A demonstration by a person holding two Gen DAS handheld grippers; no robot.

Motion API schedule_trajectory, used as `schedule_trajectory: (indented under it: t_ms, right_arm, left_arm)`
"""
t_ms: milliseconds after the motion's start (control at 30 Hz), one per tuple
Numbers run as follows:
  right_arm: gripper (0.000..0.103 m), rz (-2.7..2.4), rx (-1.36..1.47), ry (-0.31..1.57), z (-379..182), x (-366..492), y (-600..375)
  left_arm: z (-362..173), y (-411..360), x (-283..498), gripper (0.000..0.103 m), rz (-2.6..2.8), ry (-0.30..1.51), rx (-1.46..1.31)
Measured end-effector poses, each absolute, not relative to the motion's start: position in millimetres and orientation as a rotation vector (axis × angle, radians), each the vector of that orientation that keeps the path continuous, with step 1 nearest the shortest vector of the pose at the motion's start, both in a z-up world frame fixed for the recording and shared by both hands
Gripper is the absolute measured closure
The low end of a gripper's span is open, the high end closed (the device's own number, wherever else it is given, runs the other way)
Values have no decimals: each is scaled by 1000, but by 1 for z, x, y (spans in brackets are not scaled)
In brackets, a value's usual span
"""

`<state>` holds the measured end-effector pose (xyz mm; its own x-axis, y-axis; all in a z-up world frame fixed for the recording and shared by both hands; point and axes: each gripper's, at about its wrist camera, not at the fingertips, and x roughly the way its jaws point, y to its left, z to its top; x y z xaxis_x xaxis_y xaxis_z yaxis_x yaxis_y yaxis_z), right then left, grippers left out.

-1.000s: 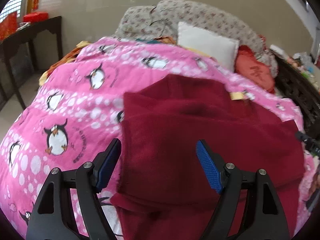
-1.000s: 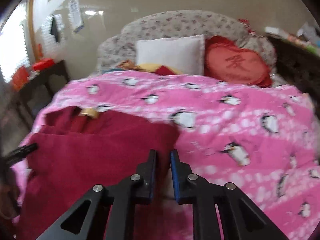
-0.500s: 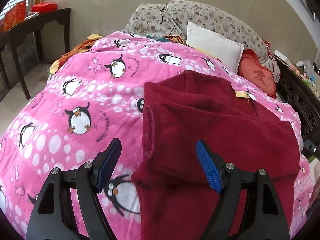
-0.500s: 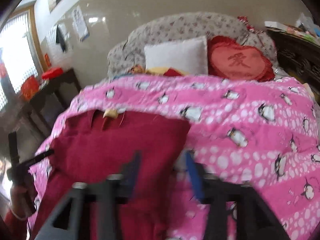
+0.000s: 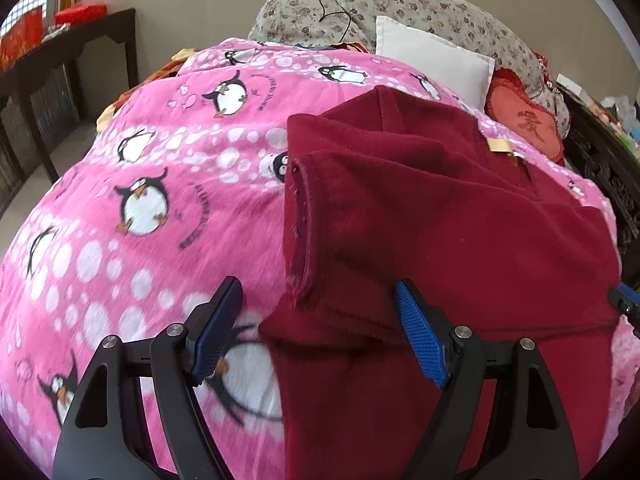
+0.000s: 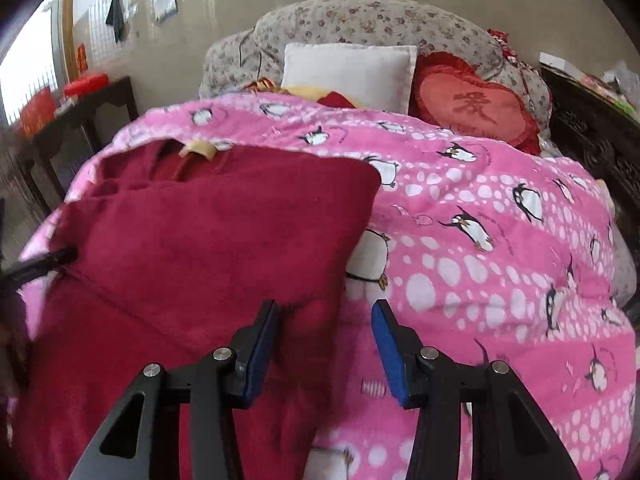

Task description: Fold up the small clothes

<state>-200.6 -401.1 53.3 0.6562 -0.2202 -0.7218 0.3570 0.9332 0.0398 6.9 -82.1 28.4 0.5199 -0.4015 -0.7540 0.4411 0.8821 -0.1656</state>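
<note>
A dark red fleece garment (image 5: pixel 440 220) lies on a pink penguin blanket (image 5: pixel 160 200), its upper part folded down over the lower part, a tan label near the collar. My left gripper (image 5: pixel 318 320) is open and empty, just above the garment's left folded edge. In the right wrist view the garment (image 6: pixel 208 248) fills the left half. My right gripper (image 6: pixel 324 344) is open and empty, over the garment's right edge where it meets the blanket (image 6: pixel 500 280). The left gripper's tip (image 6: pixel 36 264) shows at the far left there.
A white pillow (image 6: pixel 348 72), a red heart cushion (image 6: pixel 476 108) and a floral headboard cushion (image 6: pixel 360 20) lie at the bed's head. A dark wooden side table (image 5: pixel 60 64) stands left of the bed. Dark carved furniture (image 6: pixel 600 144) runs along the right.
My right gripper has opened and let go of the garment's edge. Both grippers have drawn back a little; the folded top layer now rests on the garment.
</note>
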Motion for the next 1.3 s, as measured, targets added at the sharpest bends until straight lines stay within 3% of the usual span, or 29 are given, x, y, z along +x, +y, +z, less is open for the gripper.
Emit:
schedule_trajectory:
  t_ms: [533,700,1100,1300]
  right_arm:
    - [58,-175,273,732,52,-201,-356]
    - [57,-237,239,825,28,-182,-357]
    - [57,-179,281,787,56,-215,-335]
    - [57,-165,261,799,68,-232,-316]
  left_arm:
    - [45,-57,-52,24,-430,768,136]
    - [46,-53,-67,24,-406,737,153]
    - [57,-47,-108,23,-239,540,288]
    - [54,-41,-120,23,-338,631,243]
